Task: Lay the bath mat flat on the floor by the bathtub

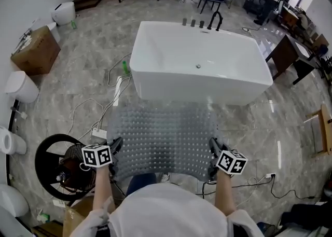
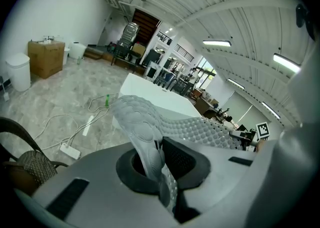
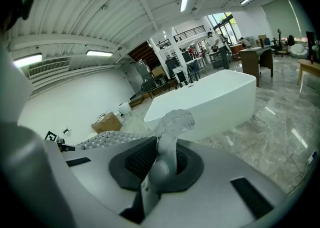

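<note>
Both hand-held grippers [image 1: 116, 149] [image 1: 212, 151] pinch the bath mat's [image 1: 165, 137] near corners. Uneven lowering might crease it against the twelve-o'clock bathtub [image 1: 199, 59].

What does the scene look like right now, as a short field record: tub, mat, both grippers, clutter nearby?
tub: white, empty, straight ahead
mat: clear and studded, spread wide in front of the tub, near edge held up, not yet laid flat
left gripper: shut on the mat's near left corner
right gripper: shut on the mat's near right corner
floor: grey marble
clutter: power strip on the floor just left of the mat
</note>
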The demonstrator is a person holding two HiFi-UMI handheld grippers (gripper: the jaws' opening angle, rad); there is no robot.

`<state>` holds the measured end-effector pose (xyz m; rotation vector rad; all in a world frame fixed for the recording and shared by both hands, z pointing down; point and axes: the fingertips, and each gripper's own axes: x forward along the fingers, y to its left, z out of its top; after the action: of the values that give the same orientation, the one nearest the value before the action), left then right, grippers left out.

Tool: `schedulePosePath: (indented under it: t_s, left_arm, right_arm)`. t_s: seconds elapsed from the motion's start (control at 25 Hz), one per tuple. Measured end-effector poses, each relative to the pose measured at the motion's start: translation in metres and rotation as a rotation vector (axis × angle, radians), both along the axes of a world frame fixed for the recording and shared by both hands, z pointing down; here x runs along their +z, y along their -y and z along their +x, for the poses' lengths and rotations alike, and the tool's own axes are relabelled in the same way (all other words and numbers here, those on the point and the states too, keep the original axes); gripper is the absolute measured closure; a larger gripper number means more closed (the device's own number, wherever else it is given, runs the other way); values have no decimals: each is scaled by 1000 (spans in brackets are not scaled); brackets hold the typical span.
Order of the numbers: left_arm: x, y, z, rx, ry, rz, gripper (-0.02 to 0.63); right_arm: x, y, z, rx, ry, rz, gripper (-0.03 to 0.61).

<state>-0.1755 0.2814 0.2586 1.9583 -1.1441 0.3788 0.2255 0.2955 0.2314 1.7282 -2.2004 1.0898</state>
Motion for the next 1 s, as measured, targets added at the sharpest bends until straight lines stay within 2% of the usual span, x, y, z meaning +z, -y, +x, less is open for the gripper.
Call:
schedulePosePath:
  t_s: [0.24,1.0]
  left_arm:
    - [15,18,-11,6,10,-15,571]
    - [22,129,-53,125,-51,5,571]
  right_arm:
    - [4,17,-11,0,-20,-2,537]
    - [4,86,-63,171,-36,16,537]
